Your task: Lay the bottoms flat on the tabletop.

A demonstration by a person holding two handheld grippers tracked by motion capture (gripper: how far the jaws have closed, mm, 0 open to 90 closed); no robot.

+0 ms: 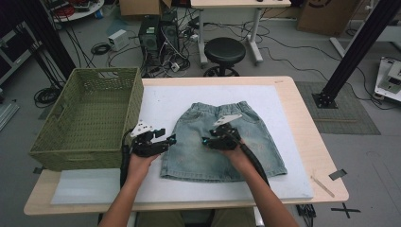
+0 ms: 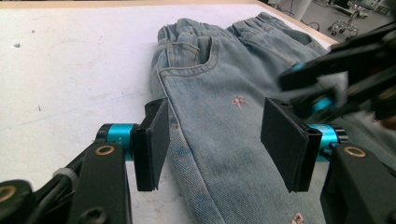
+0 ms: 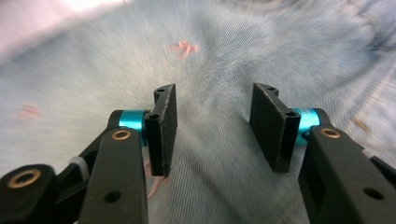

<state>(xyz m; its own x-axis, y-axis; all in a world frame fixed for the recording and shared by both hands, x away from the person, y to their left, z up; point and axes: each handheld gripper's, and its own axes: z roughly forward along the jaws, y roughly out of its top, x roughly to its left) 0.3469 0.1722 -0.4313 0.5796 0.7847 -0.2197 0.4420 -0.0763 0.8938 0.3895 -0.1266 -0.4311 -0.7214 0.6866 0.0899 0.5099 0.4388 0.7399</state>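
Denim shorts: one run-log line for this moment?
denim shorts flat on white mat | left gripper open at shorts' edge | right gripper open over denim | basket left

Robotics or research laboratory. Indicators: a bare grey floor strewn with loose cables (image 1: 101,48), desktop computer towers (image 1: 158,33) standing on the floor, a black stool (image 1: 224,51), black aluminium framing (image 1: 352,49), cardboard boxes (image 1: 326,14), and a wooden worktable (image 1: 309,142) covered by a white mat (image 1: 163,101).
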